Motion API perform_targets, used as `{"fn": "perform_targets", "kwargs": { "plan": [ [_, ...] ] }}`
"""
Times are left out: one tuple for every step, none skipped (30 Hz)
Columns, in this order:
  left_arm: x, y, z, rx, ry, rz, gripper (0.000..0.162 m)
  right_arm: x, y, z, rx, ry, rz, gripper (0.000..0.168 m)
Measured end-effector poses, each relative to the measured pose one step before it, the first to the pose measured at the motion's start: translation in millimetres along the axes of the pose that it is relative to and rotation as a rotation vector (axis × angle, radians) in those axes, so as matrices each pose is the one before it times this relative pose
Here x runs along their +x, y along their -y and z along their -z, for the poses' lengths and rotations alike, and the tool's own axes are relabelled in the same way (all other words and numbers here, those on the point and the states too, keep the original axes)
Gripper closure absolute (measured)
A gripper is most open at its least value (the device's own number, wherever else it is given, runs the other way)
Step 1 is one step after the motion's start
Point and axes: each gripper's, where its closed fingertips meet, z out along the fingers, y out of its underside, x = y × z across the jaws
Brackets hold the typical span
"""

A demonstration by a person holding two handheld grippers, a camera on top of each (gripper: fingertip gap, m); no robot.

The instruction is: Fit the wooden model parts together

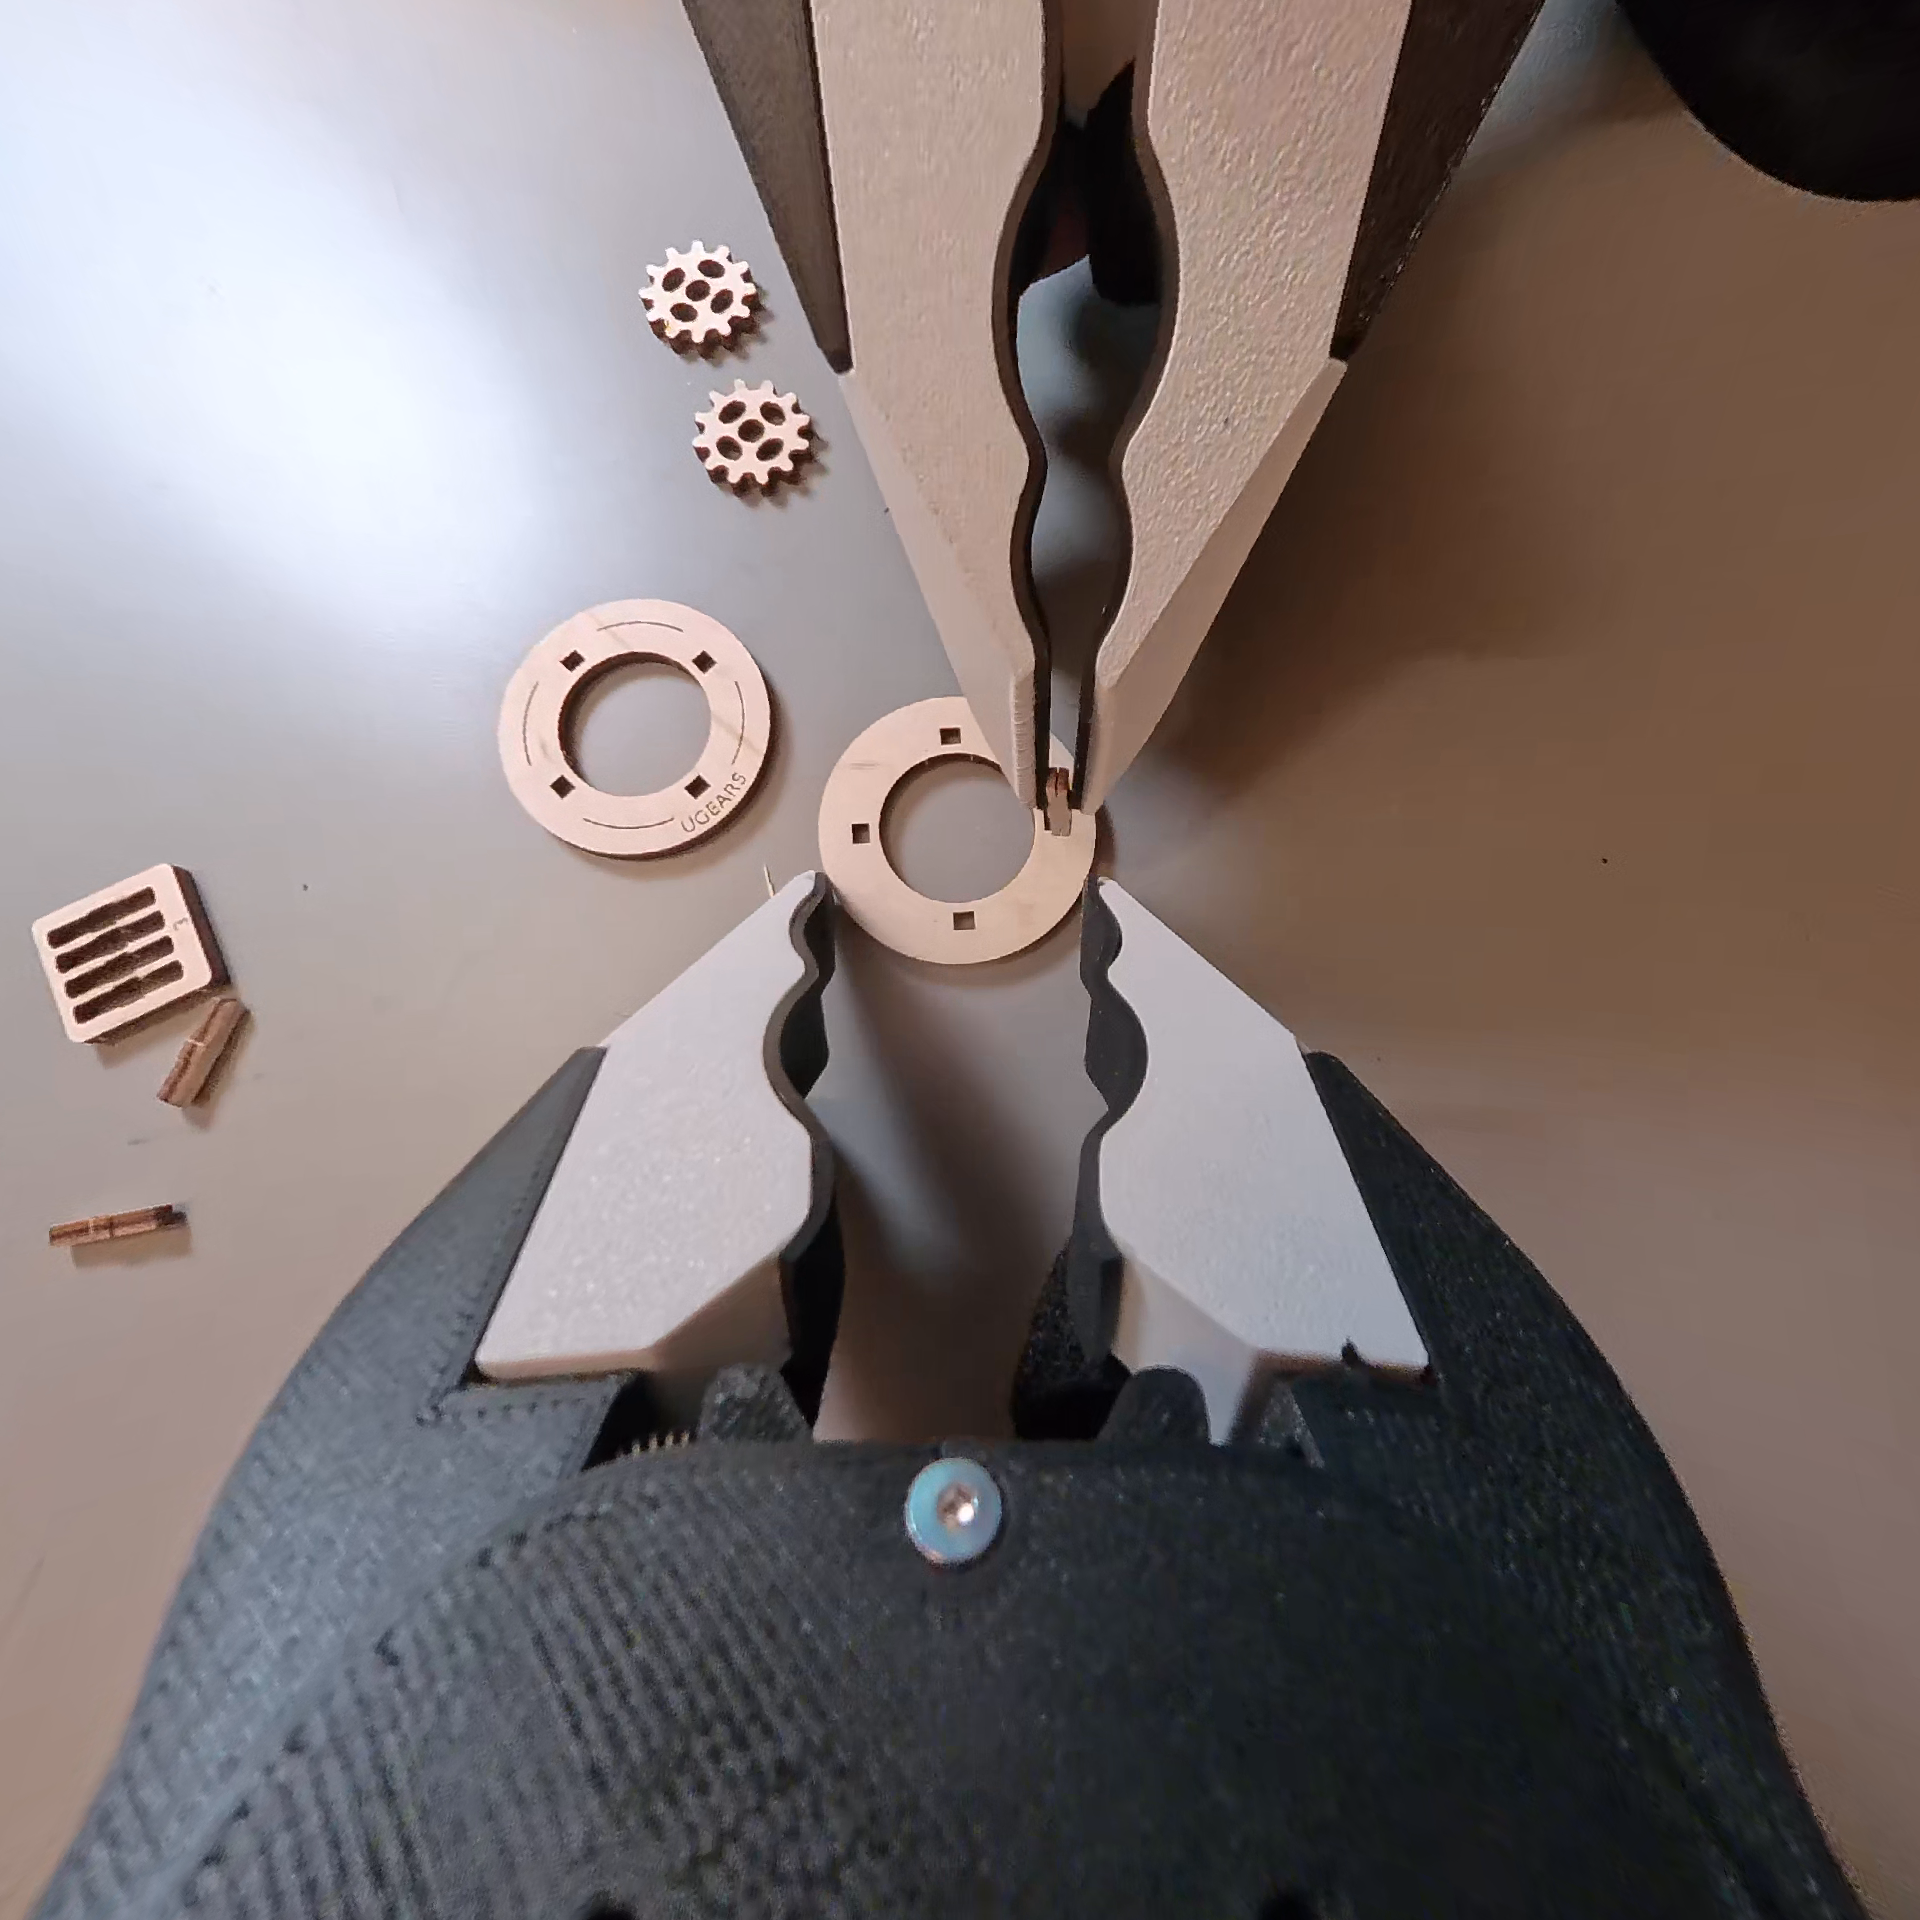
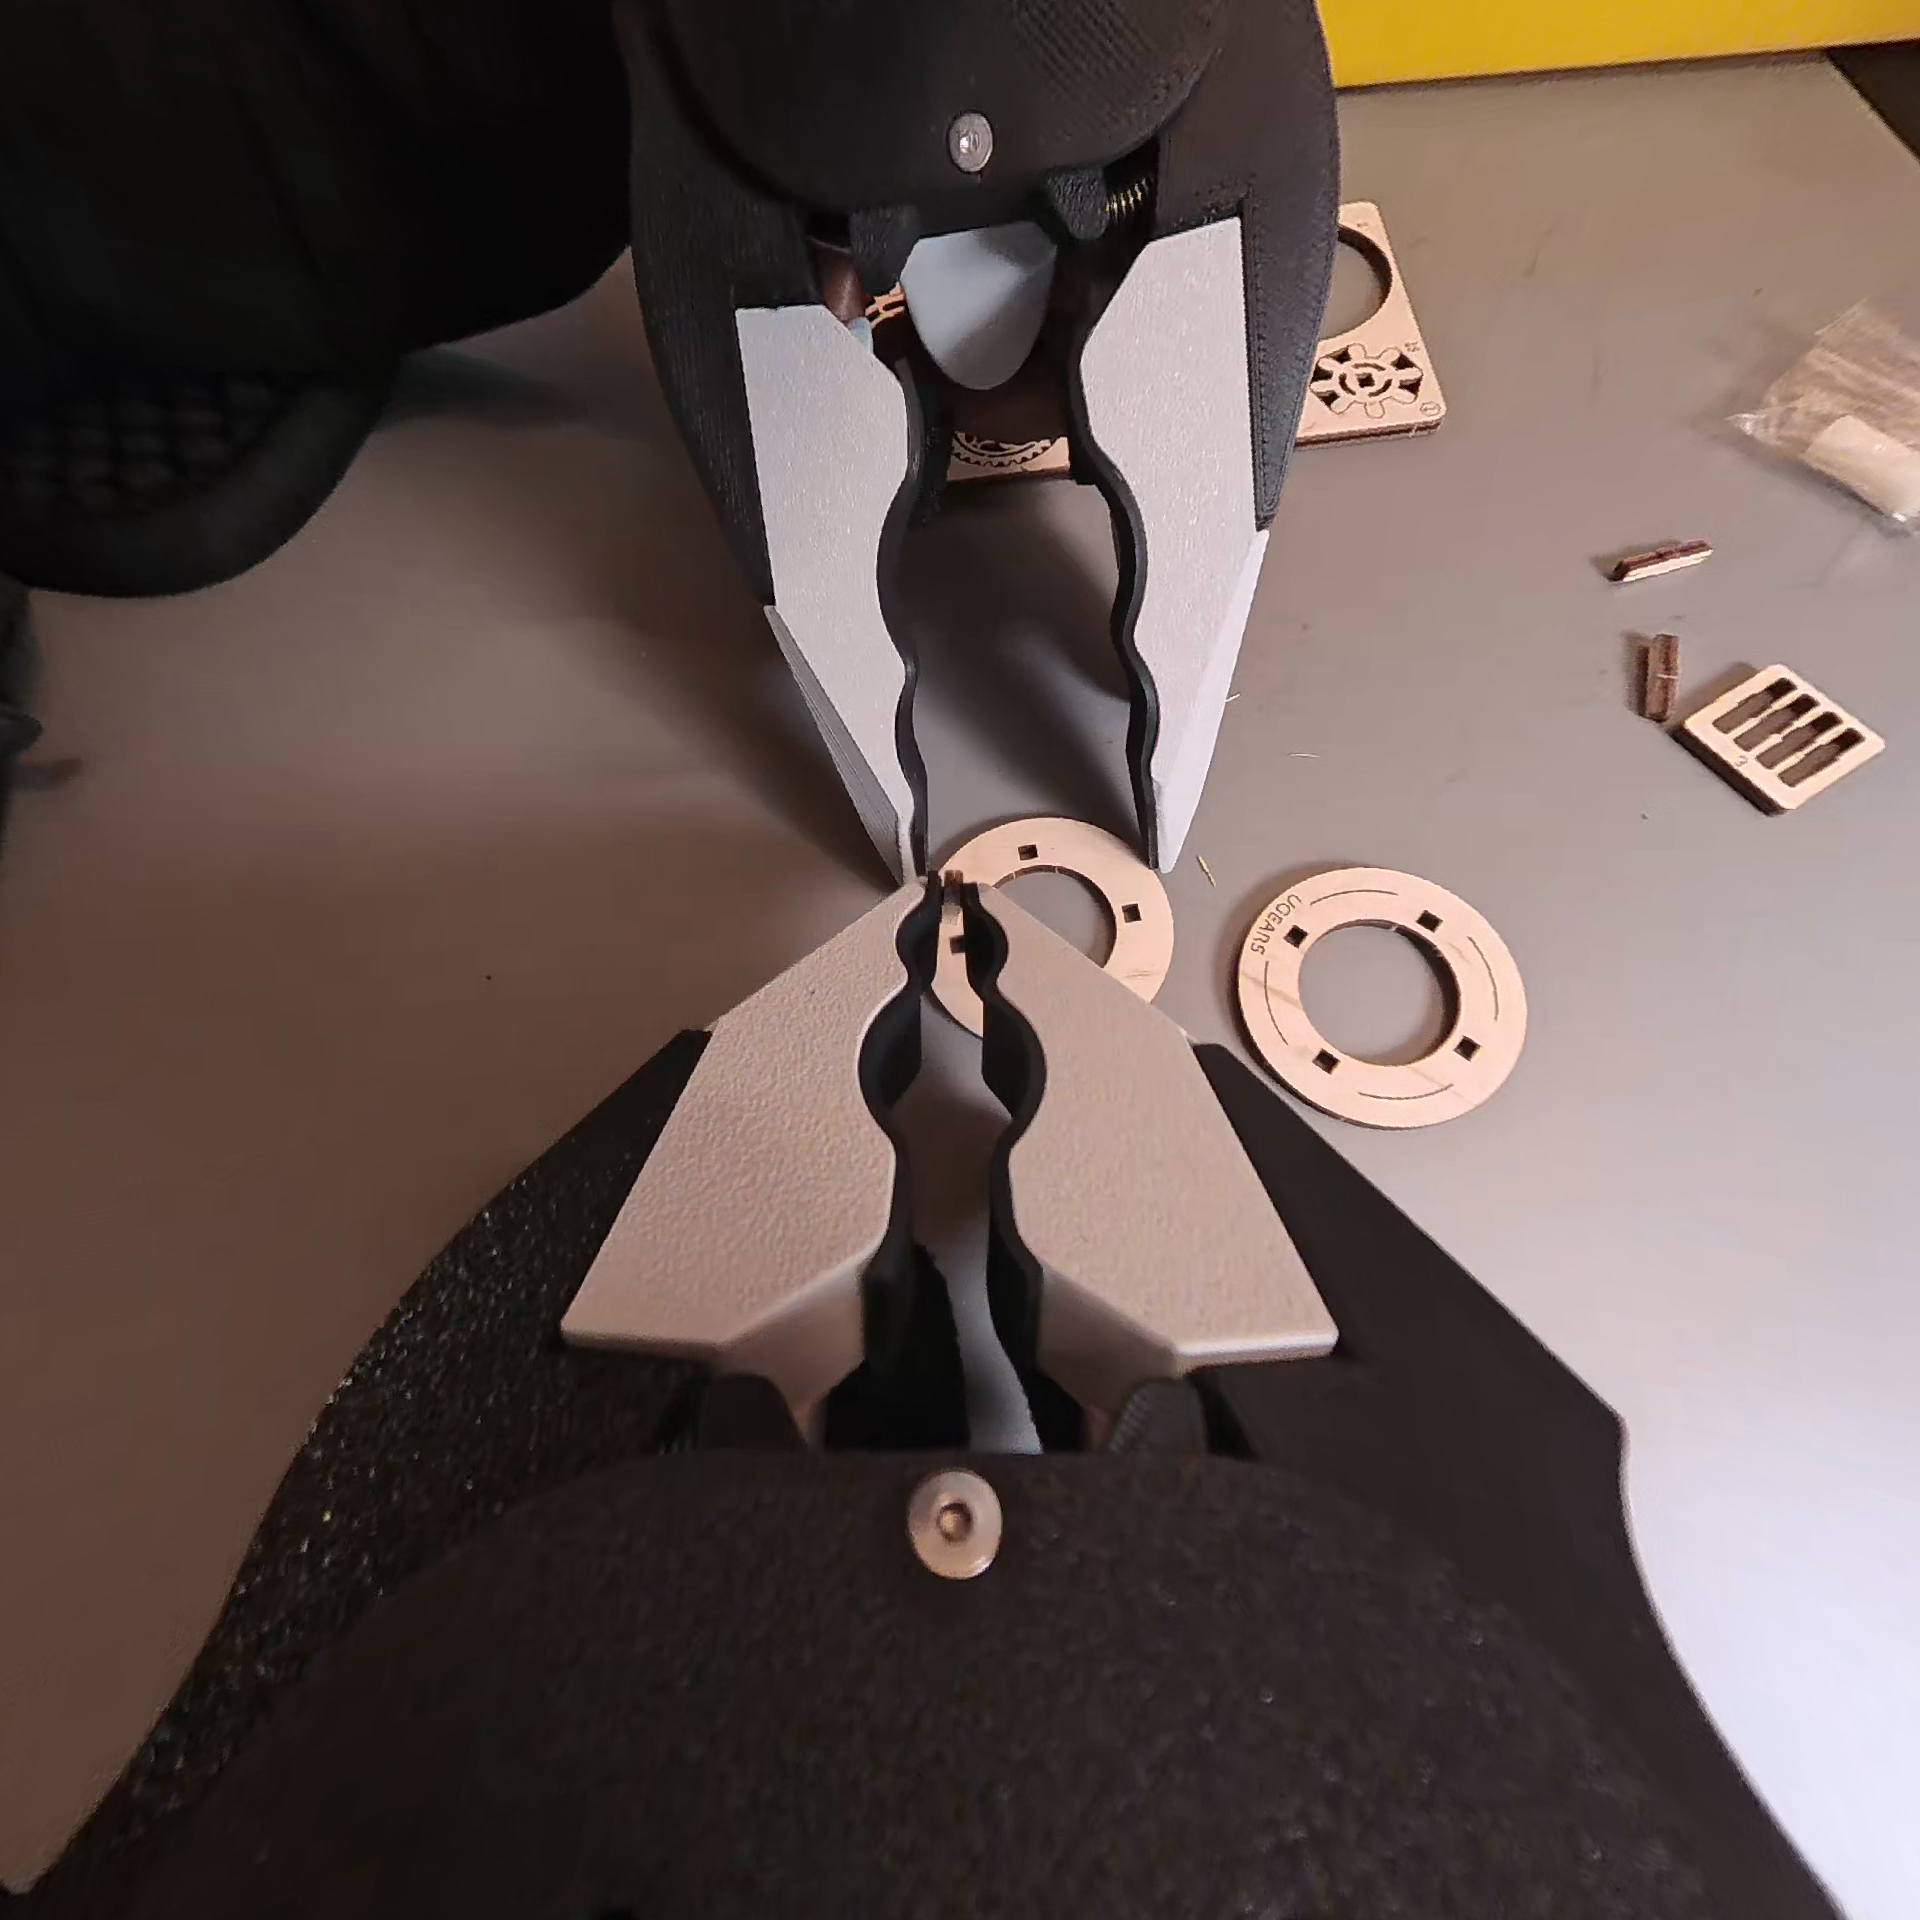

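Observation:
A plain wooden ring (image 1: 1023,904) with square holes lies flat on the grey table. My right gripper (image 1: 1058,800) comes in from the far side, shut on a small wooden peg (image 1: 1058,819). It holds the peg upright, with the lower end at a square hole on the ring's right side. In the right wrist view, the right gripper (image 2: 948,896) pinches the peg (image 2: 951,885) over the ring (image 2: 1091,847). My left gripper (image 1: 956,899) is open and empty, its fingertips on either side of the ring's near edge. It also shows in the right wrist view (image 2: 1036,862).
An engraved wooden ring (image 1: 636,727) (image 2: 1382,997) lies beside the plain one. Two small gears (image 1: 698,299) (image 1: 758,431), a slotted frame (image 1: 130,951) (image 2: 1782,748) and loose pegs (image 1: 203,1049) (image 1: 114,1226) lie to the left. A cut-out wooden sheet (image 2: 1371,343) and a plastic bag (image 2: 1849,416) lie behind the left gripper. My two grippers' fingertips are within a few centimetres of each other.

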Motion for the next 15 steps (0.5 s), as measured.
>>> {"fn": "perform_targets", "kwargs": {
  "plan": [
    [-0.05,0.03,0.08,-0.0005,0.0000,-0.0026,0.115,-0.36,-0.79,-0.11,-0.0055,0.0029,0.0026,0.167],
    [0.09,0.00,-0.03,-0.0005,0.0002,-0.0020,0.115,-0.16,-1.08,-0.17,-0.0069,-0.0012,0.0073,0.167],
    [0.02,0.06,0.05,-0.0005,0.0005,-0.0025,0.115,0.53,-0.56,-0.05,-0.0039,-0.0065,0.0112,0.167],
    [0.08,0.09,0.02,-0.0006,0.0007,-0.0032,0.115,0.80,-0.78,0.01,-0.0045,-0.0093,0.0131,0.167],
    [0.08,0.08,0.03,-0.0007,0.0008,-0.0030,0.115,0.07,-0.75,0.15,-0.0045,-0.0043,0.0133,0.167],
    [0.00,0.05,-0.09,-0.0009,0.0005,-0.0021,0.115,-0.36,-1.08,0.05,-0.0094,-0.0032,0.0140,0.167],
    [0.00,0.14,-0.04,-0.0010,-0.0002,-0.0022,0.115,-0.31,-1.02,-0.14,-0.0108,-0.0048,0.0168,0.167],
    [0.05,0.03,0.07,-0.0008,-0.0007,-0.0012,0.115,-0.25,-0.83,-0.54,-0.0116,-0.0053,0.0165,0.167],
    [-0.04,-0.03,-0.11,0.0001,-0.0006,-0.0005,0.115,-0.36,-0.63,-0.70,-0.0116,-0.0042,0.0171,0.167],
    [0.06,0.11,-0.06,0.0008,-0.0007,-0.0005,0.115,-0.19,0.35,-0.51,-0.0063,-0.0041,0.0139,0.167],
    [0.03,0.02,0.00,0.0004,-0.0009,0.0004,0.115,-0.06,0.27,-0.52,-0.0060,-0.0023,0.0087,0.167],
    [-0.05,-0.06,-0.06,0.0003,-0.0005,0.0002,0.115,-0.48,0.20,-0.35,-0.0069,0.0008,0.0076,0.167],
    [0.02,0.02,0.01,0.0003,0.0001,-0.0008,0.115,-0.09,-0.06,-0.02,-0.0088,-0.0024,0.0121,0.167],
    [0.02,-0.01,0.02,0.0002,0.0001,-0.0008,0.115,0.14,-0.21,0.06,-0.0105,-0.0034,0.0158,0.167],
    [0.03,0.01,0.00,0.0000,-0.0003,-0.0003,0.115,0.05,-0.06,0.10,-0.0101,-0.0010,0.0158,0.167]
  ]
}}
